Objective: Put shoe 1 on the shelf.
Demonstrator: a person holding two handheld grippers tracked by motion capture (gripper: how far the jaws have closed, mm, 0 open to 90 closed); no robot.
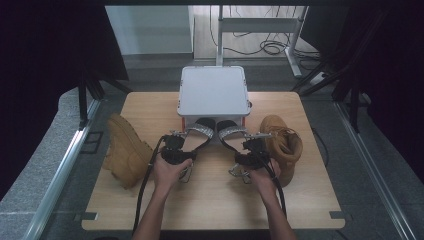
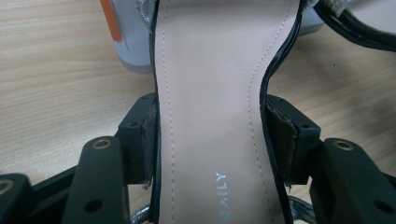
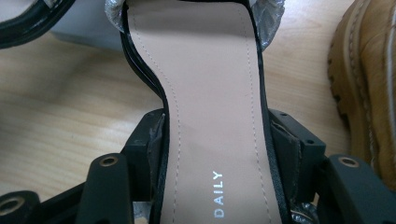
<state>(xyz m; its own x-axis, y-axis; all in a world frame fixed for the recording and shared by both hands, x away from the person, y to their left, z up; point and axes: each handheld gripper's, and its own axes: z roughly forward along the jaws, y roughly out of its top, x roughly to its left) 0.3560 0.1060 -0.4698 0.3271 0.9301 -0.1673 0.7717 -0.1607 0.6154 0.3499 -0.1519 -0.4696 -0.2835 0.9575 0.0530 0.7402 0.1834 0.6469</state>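
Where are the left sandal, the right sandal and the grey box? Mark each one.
left sandal [image 2: 210,93], left gripper view, on its beige insole.
right sandal [image 3: 210,93], right gripper view, on its beige insole.
grey box [image 1: 213,91], high view, on its flat lid.

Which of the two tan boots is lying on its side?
The left tan boot, beside the left gripper: its sole faces sideways. The right tan boot stands upright with laces up.

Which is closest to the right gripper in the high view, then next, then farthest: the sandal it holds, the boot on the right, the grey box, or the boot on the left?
From the right gripper:
1. Right sandal, clamped between its jaws.
2. Right boot, just beside it on the right.
3. Grey box, behind it, mid-table.
4. Left boot, far across on the left edge.
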